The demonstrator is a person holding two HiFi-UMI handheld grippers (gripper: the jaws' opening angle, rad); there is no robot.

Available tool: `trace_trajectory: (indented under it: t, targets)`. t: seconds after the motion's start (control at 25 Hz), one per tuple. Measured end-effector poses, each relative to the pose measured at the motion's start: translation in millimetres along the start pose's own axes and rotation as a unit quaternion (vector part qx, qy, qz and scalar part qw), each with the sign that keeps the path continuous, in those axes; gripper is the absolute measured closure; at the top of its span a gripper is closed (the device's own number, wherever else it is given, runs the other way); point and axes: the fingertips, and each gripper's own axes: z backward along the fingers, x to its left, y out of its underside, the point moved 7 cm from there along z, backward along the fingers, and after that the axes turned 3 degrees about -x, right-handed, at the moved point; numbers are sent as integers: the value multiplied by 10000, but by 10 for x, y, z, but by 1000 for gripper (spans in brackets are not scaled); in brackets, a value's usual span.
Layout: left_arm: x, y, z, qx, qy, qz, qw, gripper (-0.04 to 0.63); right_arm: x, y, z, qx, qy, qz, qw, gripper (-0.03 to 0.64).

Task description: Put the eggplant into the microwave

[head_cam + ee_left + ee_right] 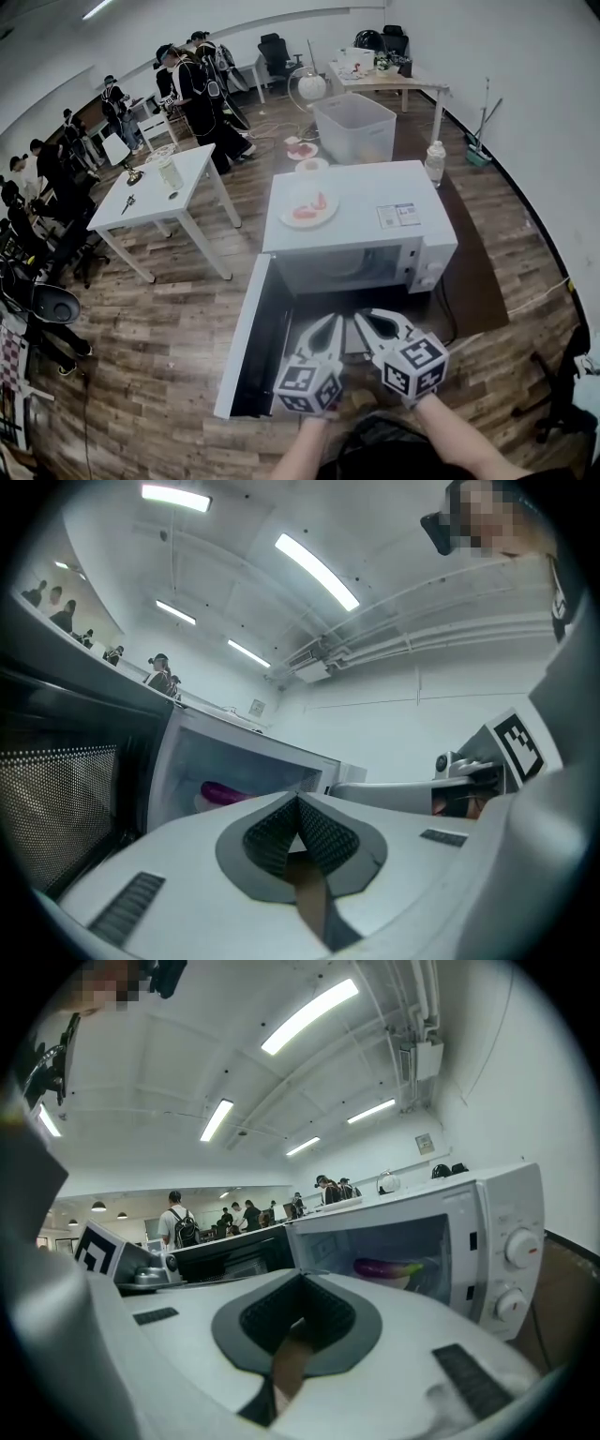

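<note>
The white microwave [361,220] stands with its door [251,342] swung open to the left. The purple eggplant [386,1267] lies inside the cavity on the turntable, and it also shows in the left gripper view [225,792]. My left gripper [328,326] and right gripper [368,321] are side by side just in front of the opening, outside the cavity. Both point at it, and both are shut with nothing between the jaws [298,801] [300,1281]. From the head view the cavity's inside is hard to make out.
A plate with red food [309,208] and a sticker sit on top of the microwave. Its knobs [518,1249] are on the right. A white table [159,192], a clear plastic bin [354,127], a bottle [434,161] and several people stand farther back.
</note>
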Motion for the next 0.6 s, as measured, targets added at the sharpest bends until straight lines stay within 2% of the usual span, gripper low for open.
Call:
trace_trajectory:
  t: [0.6]
  targets:
    - [-183,127,420,129,112,72,9998,595,290,154,339,-39,200,-107,9997,617]
